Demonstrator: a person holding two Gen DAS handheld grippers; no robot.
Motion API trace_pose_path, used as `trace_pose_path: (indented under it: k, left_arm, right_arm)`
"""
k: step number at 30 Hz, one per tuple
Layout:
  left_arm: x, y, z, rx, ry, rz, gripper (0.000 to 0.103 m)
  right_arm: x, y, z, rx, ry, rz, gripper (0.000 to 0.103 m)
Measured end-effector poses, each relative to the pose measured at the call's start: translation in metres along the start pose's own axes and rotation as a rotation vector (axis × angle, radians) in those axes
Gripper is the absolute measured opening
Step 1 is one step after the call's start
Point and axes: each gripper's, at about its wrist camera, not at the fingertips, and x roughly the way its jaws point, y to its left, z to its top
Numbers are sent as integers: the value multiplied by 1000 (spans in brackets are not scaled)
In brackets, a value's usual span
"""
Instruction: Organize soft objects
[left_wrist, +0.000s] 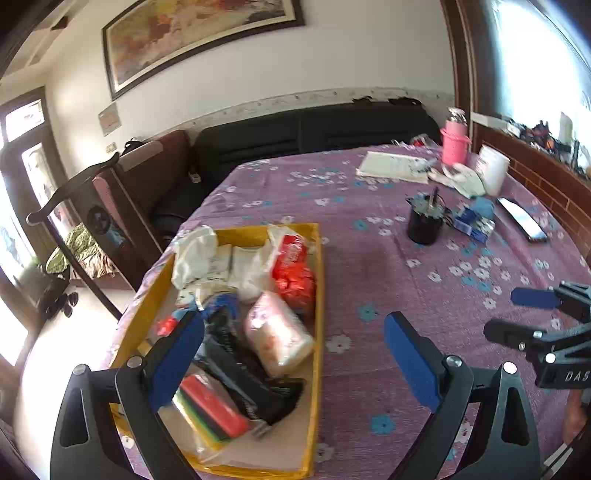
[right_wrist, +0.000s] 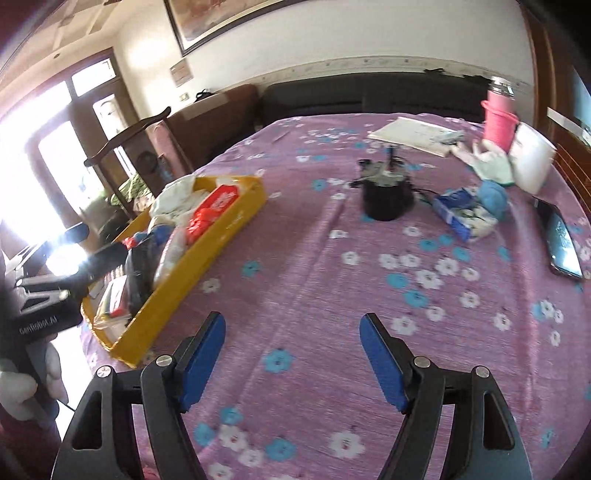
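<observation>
1. Left wrist view: fingers of the left gripper (left_wrist: 293, 345) stand wide apart and hold nothing, hovering over the near end of the yellow tray (left_wrist: 318, 295). The tray lies at the left edge of the purple floral surface (left_wrist: 406, 280), its long axis running away from the camera. It is packed with soft goods: a pink tissue pack (left_wrist: 277, 334) just between and ahead of the fingers, a red packet (left_wrist: 293, 269) beyond it, white cloth bundles (left_wrist: 210, 258) at the far end, and a black pouch (left_wrist: 243, 373) below the left finger. The right gripper (left_wrist: 535, 314) shows at the right edge, well apart from the tray.

2. Right wrist view: the right gripper (right_wrist: 291, 354) also has its fingers spread and empty, hovering above bare cloth. The tray (right_wrist: 229, 221) lies to its left. Ahead and to the right, a blue-and-white soft pack (right_wrist: 461, 218) rests on the surface beside a blue yarn-like ball (right_wrist: 493, 197), near a black motor (right_wrist: 386, 201) and a phone (right_wrist: 563, 243). The left gripper (right_wrist: 79, 251) hangs over the tray.

3. Judgement: the right hand is nearer those loose soft items, so it likely reaches forward-right next.
</observation>
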Motion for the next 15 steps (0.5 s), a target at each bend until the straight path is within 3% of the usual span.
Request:
trace_pose_path:
  k: [15]
  left_arm:
    - [31, -38, 1, 43, 86, -74, 98]
  right_arm:
    - [1, -49, -6, 99, 7, -46, 79]
